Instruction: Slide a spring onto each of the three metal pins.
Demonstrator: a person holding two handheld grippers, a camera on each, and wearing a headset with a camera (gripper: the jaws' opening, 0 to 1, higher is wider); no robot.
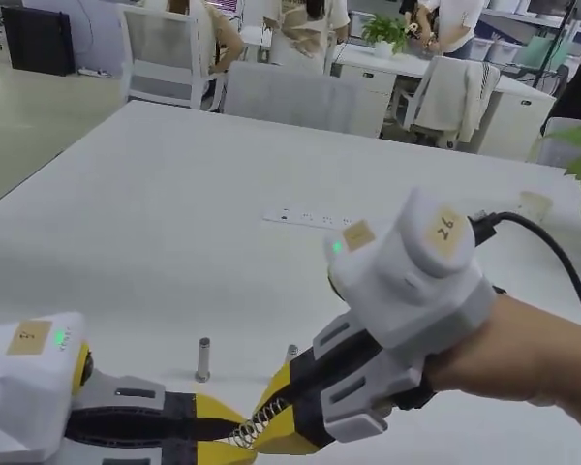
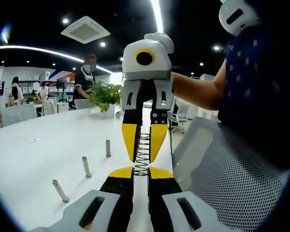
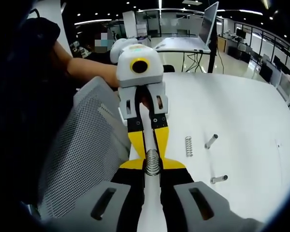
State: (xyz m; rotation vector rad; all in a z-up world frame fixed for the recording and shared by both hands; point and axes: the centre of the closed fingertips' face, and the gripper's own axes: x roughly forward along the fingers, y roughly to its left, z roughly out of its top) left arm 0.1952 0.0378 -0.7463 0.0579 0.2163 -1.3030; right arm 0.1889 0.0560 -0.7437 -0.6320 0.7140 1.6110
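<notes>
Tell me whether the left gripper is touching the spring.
Touching. In the left gripper view, the left gripper pinches the near end of the spring between its yellow tips; the right gripper grips the far end.

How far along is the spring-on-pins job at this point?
Done: the first spring sits on the far pin. In hand: a second spring is pinched between the left gripper and the right gripper. Left: the middle pin and near pin are bare, so two springs remain to seat.
</notes>
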